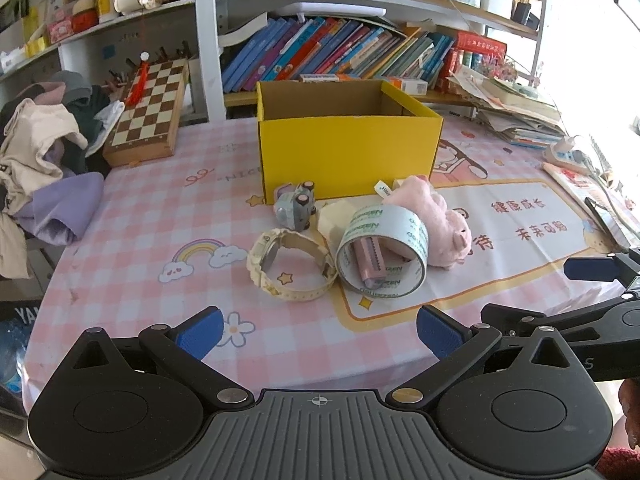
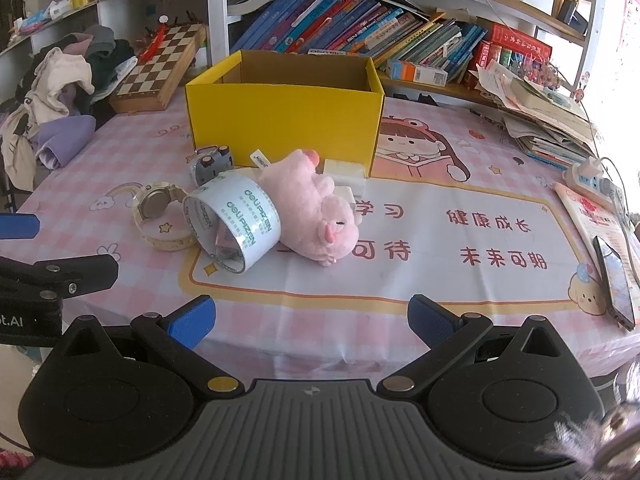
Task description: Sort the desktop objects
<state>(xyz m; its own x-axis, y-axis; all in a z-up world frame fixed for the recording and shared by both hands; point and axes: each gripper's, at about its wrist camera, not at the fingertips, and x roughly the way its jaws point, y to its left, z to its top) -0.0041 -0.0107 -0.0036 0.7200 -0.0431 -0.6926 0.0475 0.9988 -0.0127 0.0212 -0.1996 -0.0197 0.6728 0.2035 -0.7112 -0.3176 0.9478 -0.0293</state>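
Evidently nothing is sorted yet: watch, tape roll and pink plush lie clustered before the open yellow box, presumably their destination. Left gripper and right gripper hover short of the cluster, jaws spread, gripping nothing.

Kid's study: bookshelf, cartoon tablecloth.

Box: matt yellow cardboard, brown inside. Pig: pink fuzzy plush. Tape: glossy clear film. Watch: cream plastic strap, metal back. Tablecloth: smooth printed sheet. Chessboard: varnished wood. Pads: blue ribbed rubber.
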